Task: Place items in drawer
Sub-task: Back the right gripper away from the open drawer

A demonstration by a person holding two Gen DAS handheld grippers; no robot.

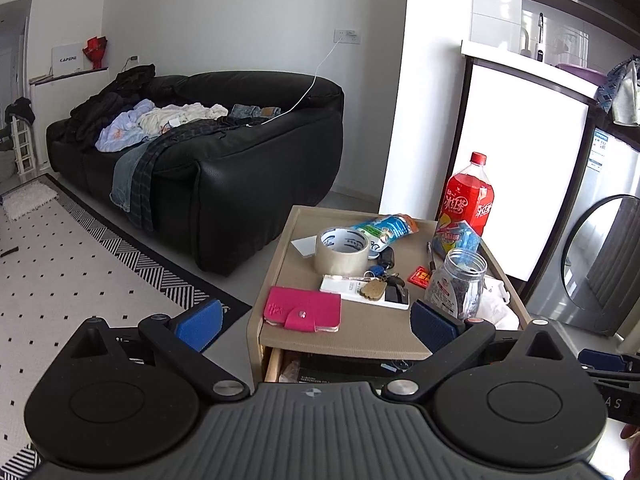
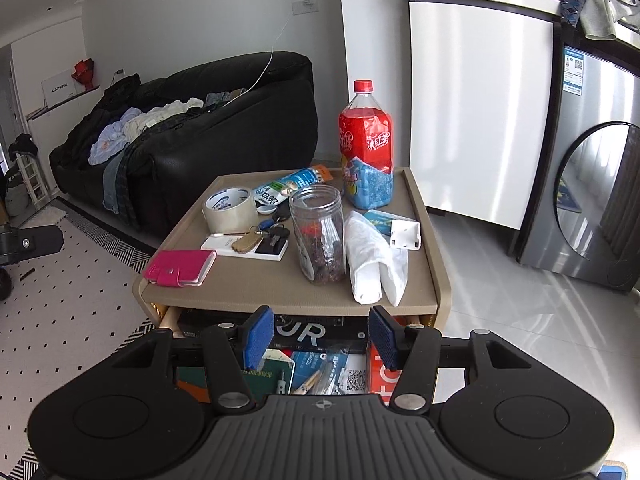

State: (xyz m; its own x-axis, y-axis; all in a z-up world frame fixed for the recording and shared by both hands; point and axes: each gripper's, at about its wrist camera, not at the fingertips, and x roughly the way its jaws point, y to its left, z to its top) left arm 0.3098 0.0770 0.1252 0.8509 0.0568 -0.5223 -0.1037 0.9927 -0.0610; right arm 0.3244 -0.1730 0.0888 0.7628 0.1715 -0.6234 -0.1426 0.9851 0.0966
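A tan side table (image 1: 360,332) (image 2: 256,288) carries a pink wallet (image 1: 303,314) (image 2: 180,267), a tape roll (image 1: 342,251) (image 2: 231,208), keys (image 1: 380,284) (image 2: 264,236) on a white box, a glass jar (image 1: 456,284) (image 2: 319,234), a red bottle (image 1: 466,196) (image 2: 367,148) and white tissue (image 2: 376,264). Its drawer (image 2: 316,364) (image 1: 336,368) stands pulled out, holding boxes and packets. My left gripper (image 1: 316,326) is open, wide, just short of the table's front edge. My right gripper (image 2: 320,340) is open above the drawer, empty.
A black sofa (image 1: 208,152) piled with clothes stands behind left, on a patterned rug (image 1: 80,272). A white cabinet (image 2: 480,100) and a washing machine (image 2: 592,184) stand to the right. Part of the other gripper (image 2: 28,244) shows at the left edge.
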